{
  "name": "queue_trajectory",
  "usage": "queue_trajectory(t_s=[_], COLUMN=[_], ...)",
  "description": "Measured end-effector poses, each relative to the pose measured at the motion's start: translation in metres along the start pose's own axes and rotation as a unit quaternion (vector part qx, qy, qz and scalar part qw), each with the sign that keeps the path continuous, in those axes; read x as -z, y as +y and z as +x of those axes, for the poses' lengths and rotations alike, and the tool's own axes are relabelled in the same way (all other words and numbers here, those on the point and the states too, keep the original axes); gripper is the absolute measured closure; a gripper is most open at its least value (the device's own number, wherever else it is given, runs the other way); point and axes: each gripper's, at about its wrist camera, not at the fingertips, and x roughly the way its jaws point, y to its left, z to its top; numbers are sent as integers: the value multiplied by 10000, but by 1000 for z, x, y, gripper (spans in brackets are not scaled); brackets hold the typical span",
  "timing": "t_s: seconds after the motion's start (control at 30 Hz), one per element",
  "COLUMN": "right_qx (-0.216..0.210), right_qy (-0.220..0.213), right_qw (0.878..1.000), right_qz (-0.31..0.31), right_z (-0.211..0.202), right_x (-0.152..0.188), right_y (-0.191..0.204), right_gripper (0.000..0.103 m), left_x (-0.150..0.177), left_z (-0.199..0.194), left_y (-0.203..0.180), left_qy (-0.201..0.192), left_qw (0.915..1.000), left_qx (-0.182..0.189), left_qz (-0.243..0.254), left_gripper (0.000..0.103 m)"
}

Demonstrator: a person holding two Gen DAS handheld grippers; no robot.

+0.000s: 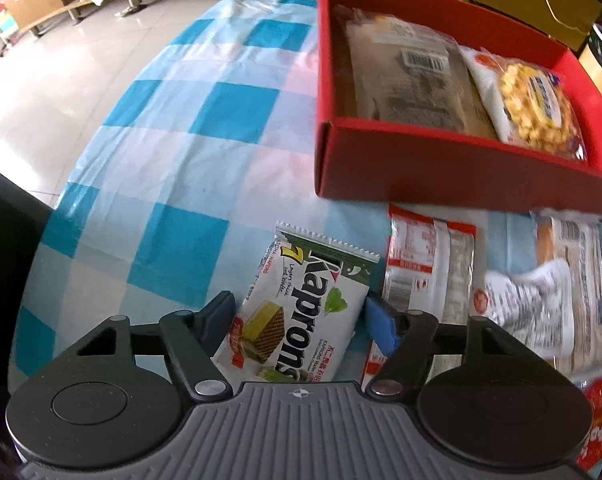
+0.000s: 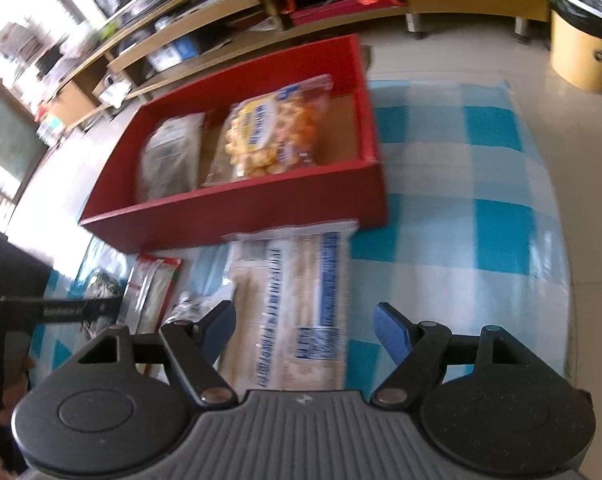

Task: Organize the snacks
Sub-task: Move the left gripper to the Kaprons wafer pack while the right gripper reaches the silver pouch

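A red box (image 1: pixel 441 168) stands on a blue-checked cloth and holds a brown snack pack (image 1: pixel 413 76) and a bag of yellow puffs (image 1: pixel 537 108). My left gripper (image 1: pixel 301 320) is open with its fingers either side of a white and green Kaprons wafer pack (image 1: pixel 301 312) lying in front of the box. My right gripper (image 2: pixel 305 326) is open over a long pale cracker pack (image 2: pixel 297 312), just in front of the red box (image 2: pixel 261 208). The puffs bag (image 2: pixel 273 136) shows inside it.
A red-and-silver pack (image 1: pixel 425 276) and crumpled clear packs (image 1: pixel 549 296) lie right of the wafers. A red wrapper (image 1: pixel 601 428) lies at the lower right. The cloth (image 1: pixel 205 120) ends at the tiled floor. Low shelves stand behind; a yellow bin (image 2: pixel 581 48) stands at right.
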Motion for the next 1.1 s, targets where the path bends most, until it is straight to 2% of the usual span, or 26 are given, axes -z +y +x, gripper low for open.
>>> queue_trajectory(t_s=[0.27,0.37,0.47,0.57,0.63,0.73,0.83,0.9,1.03,1.1], right_qx=[344,292,103,-13,48,73,-4,14,-54,-188], right_qy=[182,159,36,75,153,244,487,728,1178,1373], right_qw=[9986,9987,9997,9919,9765,9522,9262,9038,8631,8480], right_qz=[353,378,-205,-1265,-2147,-3044,-3740,-4216,-4910,-5115], right_z=[-14,-16,-16,-4,6,18,33,49,79,88], right_x=[49,55,46,34,26,13,4,3,8,8], right_y=[-22,-22,3,40,66,93,117,130,148,155], right_gripper=[28,28,28,28,28,28,28,28,26,26], left_x=[9,6,3,0,-2,-5,-7,-8,-8,-8], left_z=[-13,-18,-27,-31,-32,-30,-28,-25,-18,-12], left_y=[0,5,7,9,11,13,16,18,20,20], left_qy=[-7,-126,-244,-269,-263,-218,-127,-62,71,170], left_qw=[9999,9997,9993,9989,9987,9984,9976,9973,9974,9971], left_qx=[127,204,259,331,392,483,624,682,683,703], left_qz=[-29,-74,-119,-172,-196,-216,-270,-274,-241,-230], left_gripper=[32,32,32,32,32,32,32,32,32,32])
